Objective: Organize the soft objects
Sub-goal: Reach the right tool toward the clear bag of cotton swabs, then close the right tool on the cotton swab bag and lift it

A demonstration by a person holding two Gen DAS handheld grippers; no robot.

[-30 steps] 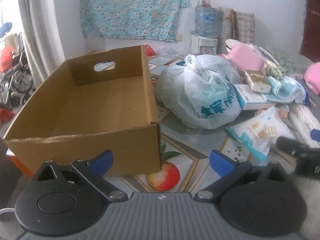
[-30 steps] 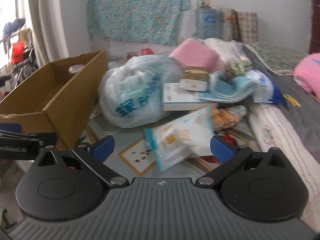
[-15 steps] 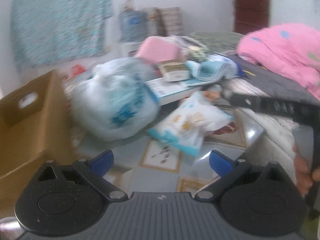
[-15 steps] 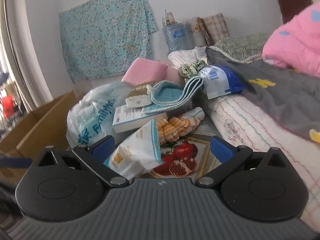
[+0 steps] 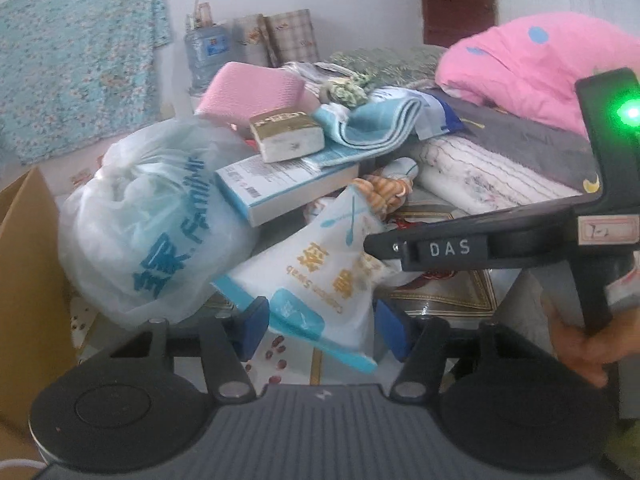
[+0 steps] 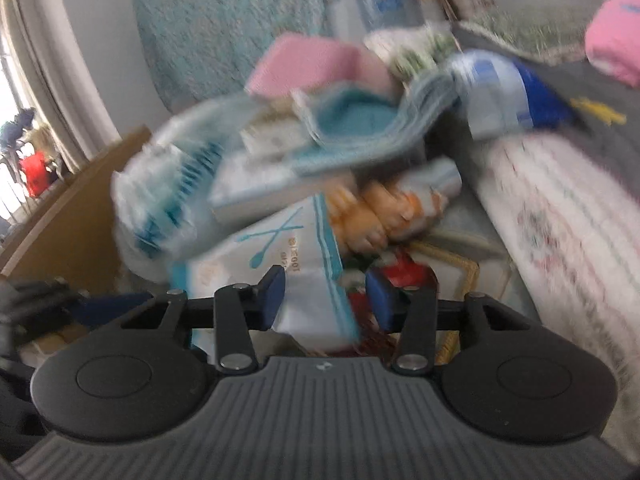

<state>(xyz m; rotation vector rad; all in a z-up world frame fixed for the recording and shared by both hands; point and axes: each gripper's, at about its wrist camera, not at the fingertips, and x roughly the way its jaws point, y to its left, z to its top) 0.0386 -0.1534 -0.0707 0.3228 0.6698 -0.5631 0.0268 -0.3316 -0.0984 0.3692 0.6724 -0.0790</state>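
Observation:
A white and blue pack of cotton swabs (image 5: 320,280) lies at the front of a pile on the patterned table. My left gripper (image 5: 322,326) straddles its near end, its jaws closing, with a thin gap still at the right pad. From the right, my right gripper (image 6: 326,300) is closing too, the pack's edge (image 6: 312,300) between its pads and a gap on the right side. In the left wrist view the right gripper's black finger (image 5: 440,248) lies over the pack. The right wrist view is blurred.
A knotted white plastic bag (image 5: 152,232) sits left of the pack, beside a brown cardboard box (image 5: 24,280). Behind are a white carton (image 5: 280,184), a tissue pack (image 5: 286,134), a blue towel (image 5: 372,124) and a pink cushion (image 5: 252,88). A hand (image 5: 580,344) holds the right gripper.
Both views have swung from the cardboard box to the pile and dropped closer to the cotton swab pack. Both pairs of jaws have narrowed from wide open.

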